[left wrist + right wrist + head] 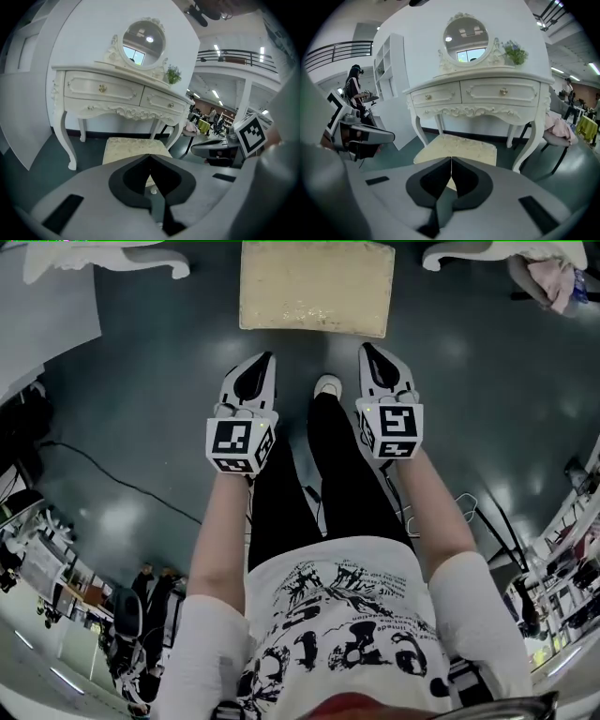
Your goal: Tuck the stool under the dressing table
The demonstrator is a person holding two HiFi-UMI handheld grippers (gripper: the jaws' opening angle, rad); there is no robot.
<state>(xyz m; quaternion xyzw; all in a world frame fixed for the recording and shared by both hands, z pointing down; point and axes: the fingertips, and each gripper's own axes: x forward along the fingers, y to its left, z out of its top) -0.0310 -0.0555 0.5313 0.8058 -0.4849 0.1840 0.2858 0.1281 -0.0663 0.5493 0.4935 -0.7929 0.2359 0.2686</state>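
The stool (316, 287) has a cream cushioned top and stands on the dark floor in front of me, out from the dressing table. The stool (133, 147) shows just beyond the left jaws, and the stool (459, 147) just beyond the right jaws. The white dressing table (117, 96) with an oval mirror stands behind it; its carved legs (108, 259) show at the top of the head view. My left gripper (266, 356) and right gripper (367, 348) are both shut, empty, side by side a short way short of the stool's near edge.
A chair with pink cloth (555, 277) stands right of the table, also seen as a chair (560, 133). A white panel (42, 315) lies at the left. A black cable (103, 470) runs over the floor. My own legs and shoe (327, 386) are between the grippers.
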